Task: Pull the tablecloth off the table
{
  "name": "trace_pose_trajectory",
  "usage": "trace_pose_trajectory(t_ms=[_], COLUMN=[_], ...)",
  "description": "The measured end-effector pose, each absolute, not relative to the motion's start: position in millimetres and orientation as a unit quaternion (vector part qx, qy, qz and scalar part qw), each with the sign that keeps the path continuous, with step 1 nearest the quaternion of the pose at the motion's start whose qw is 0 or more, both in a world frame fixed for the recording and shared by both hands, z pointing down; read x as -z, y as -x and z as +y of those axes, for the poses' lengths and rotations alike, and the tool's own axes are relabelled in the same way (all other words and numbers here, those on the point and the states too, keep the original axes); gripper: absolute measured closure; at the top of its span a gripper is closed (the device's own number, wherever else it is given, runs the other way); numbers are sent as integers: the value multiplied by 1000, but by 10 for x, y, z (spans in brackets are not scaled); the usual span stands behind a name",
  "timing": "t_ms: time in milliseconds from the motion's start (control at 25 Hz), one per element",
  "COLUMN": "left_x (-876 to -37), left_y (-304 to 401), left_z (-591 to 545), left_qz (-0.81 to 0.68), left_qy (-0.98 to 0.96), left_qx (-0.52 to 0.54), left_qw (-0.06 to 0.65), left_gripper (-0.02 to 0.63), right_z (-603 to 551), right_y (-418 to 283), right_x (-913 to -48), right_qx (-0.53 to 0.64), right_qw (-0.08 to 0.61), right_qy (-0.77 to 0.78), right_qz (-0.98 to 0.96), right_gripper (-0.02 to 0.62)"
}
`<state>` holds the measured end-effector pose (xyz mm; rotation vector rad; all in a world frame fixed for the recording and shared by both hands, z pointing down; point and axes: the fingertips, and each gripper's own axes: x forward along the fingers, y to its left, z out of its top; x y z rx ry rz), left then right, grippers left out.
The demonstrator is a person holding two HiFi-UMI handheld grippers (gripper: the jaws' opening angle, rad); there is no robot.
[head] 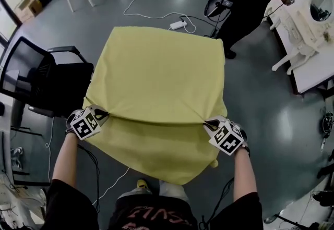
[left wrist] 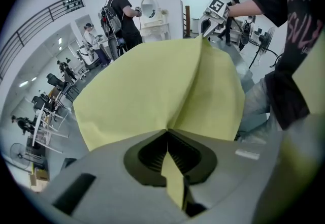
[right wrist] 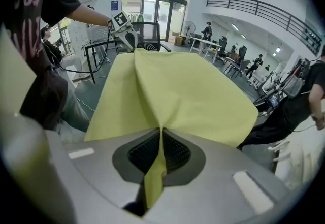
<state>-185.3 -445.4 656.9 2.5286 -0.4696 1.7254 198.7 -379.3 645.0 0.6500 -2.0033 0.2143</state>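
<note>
I'm holding the yellow tablecloth (head: 156,83), draping the surface, at both near sides: left claw (head: 100,116) and right claw (head: 208,122) each clamping a fold. Judging it light, soft, limp; bunched folds gripping best.

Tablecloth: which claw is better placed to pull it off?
Neither, probably: left claw and right claw both shut on the tablecloth at its near fold, level with each other. Pull with both.

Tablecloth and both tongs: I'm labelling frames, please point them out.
tablecloth (head: 156,77), head view, middle of its top.
left tongs (head: 105,115), head view, tips shut on tablecloth.
right tongs (head: 206,122), head view, tips shut on tablecloth.
</note>
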Motion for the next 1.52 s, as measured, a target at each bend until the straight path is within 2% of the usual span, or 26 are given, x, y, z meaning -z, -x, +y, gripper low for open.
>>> trace_pose_trajectory(t_ms=[400, 720, 1040, 1520], left_x=[-6120, -5968, -5980, -5463], left_y=[2265, 2237, 1954, 1524], left_z=[-3213, -2451, -1755, -529], left_qz=[-153, -126, -121, -216], left_qy=[-854, -861, -871, -874], left_qx=[-495, -487, -477, -435], left_qw=[-38, -76, -19, 12], left_gripper=[600, 600, 600, 600], right_z=[-2224, -1415, -847, 37], right_y=[-1513, -1473, -1711, -2072], right_x=[-6042, -5900, -5866, -5469], right_qx=[-79, -84, -111, -94], right_qw=[484, 479, 457, 386], right_qy=[-339, -373, -373, -384], right_qz=[-803, -790, -800, -833], right_gripper=[580, 580, 580, 580])
